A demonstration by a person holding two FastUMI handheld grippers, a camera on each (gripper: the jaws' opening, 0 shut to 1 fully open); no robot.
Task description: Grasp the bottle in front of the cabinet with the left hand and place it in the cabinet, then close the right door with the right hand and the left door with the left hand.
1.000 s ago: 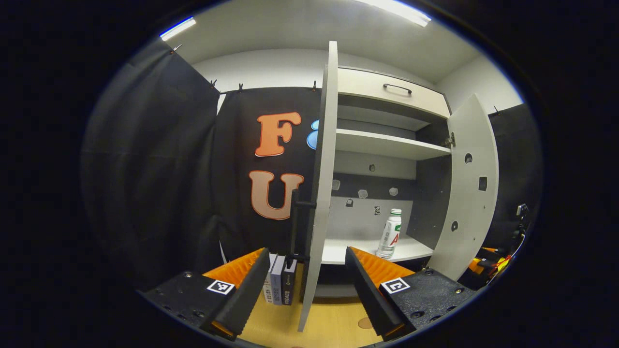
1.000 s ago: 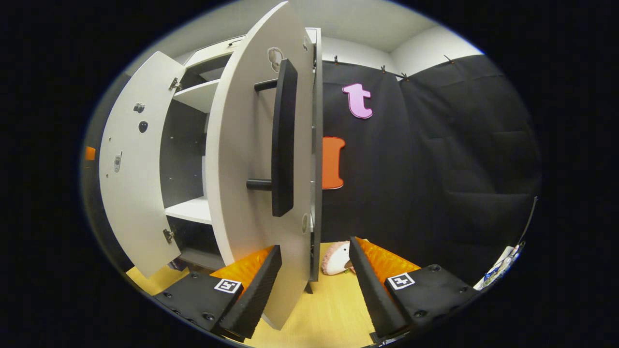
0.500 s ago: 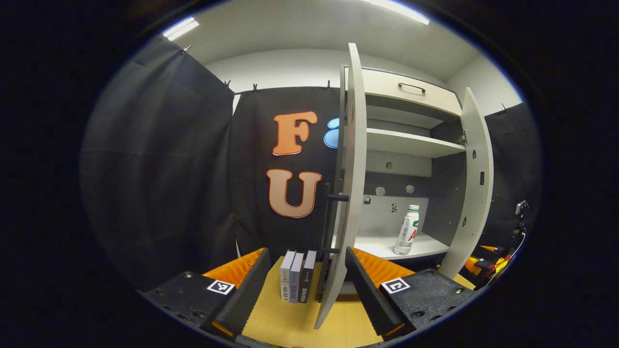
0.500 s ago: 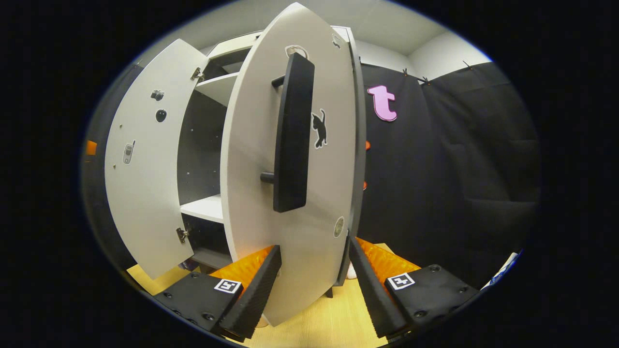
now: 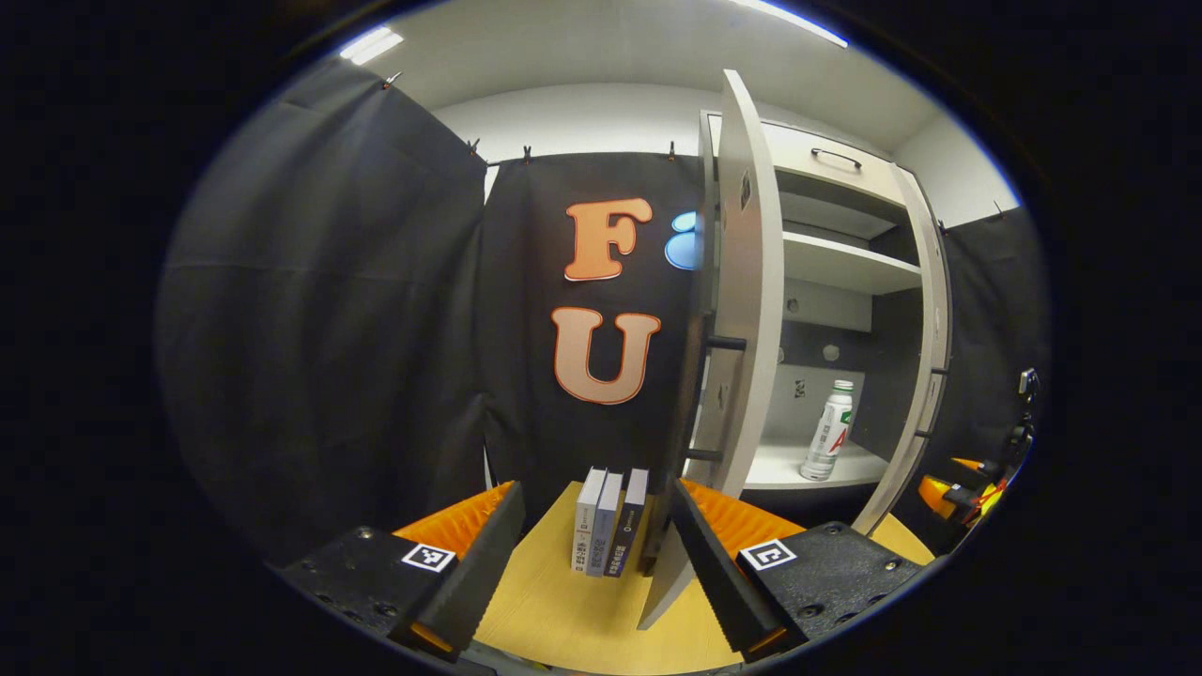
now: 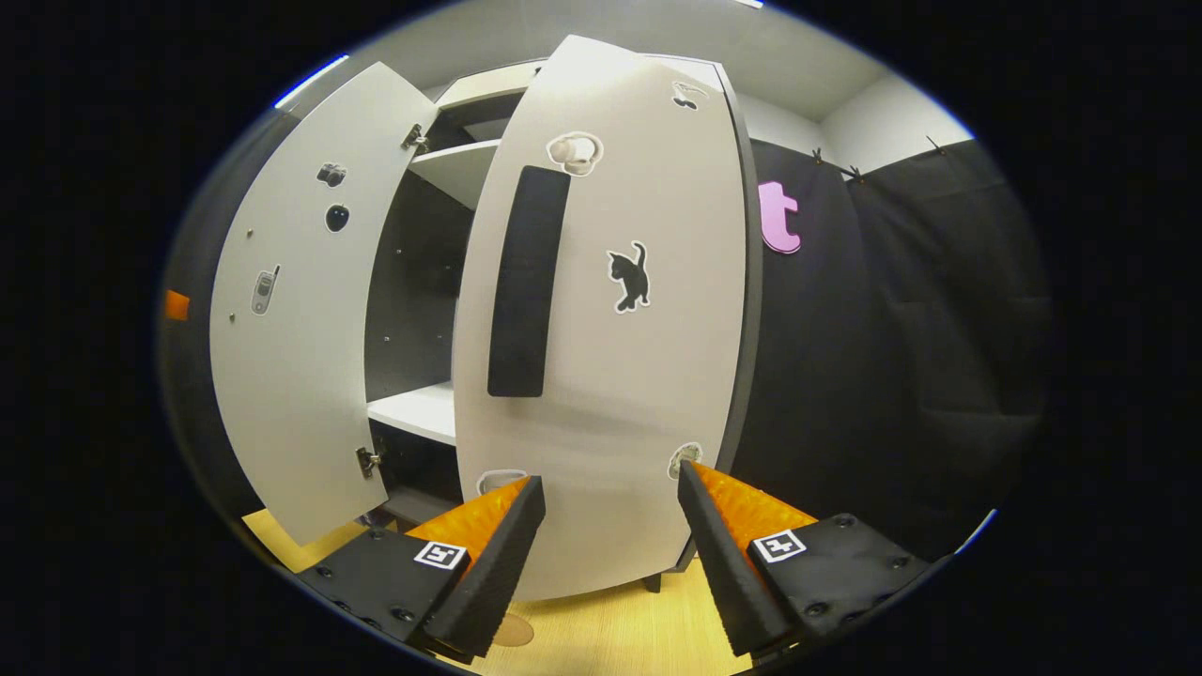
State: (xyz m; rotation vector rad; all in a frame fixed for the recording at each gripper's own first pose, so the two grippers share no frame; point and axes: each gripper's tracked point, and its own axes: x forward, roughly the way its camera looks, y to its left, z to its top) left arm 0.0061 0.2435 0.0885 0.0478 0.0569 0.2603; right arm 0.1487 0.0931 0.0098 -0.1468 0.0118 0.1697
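Note:
In the left gripper view the white bottle [image 5: 829, 432] stands upright on the cabinet's lower shelf [image 5: 770, 465], between the two doors. The left door [image 5: 751, 272] stands open, edge toward me, with its dark bar handle [image 5: 700, 394] on the near side. My left gripper [image 5: 596, 554] is open and empty, low in front of that door. In the right gripper view the right door [image 6: 610, 357], with a black handle [image 6: 526, 282], faces me, partly swung in. My right gripper [image 6: 606, 554] is open, its fingertips close against the door's lower face.
Three books [image 5: 610, 530] stand upright on the yellow table [image 5: 563, 610] just left of the left door. A drawer with a handle [image 5: 836, 155] tops the cabinet. An upper shelf [image 5: 845, 268] sits above the bottle. Black cloth hangs behind and at both sides.
The right door has swung well inward toward the cabinet, turning its front face to the right gripper. The left gripper has shifted left, so the cabinet sits further right in its view.

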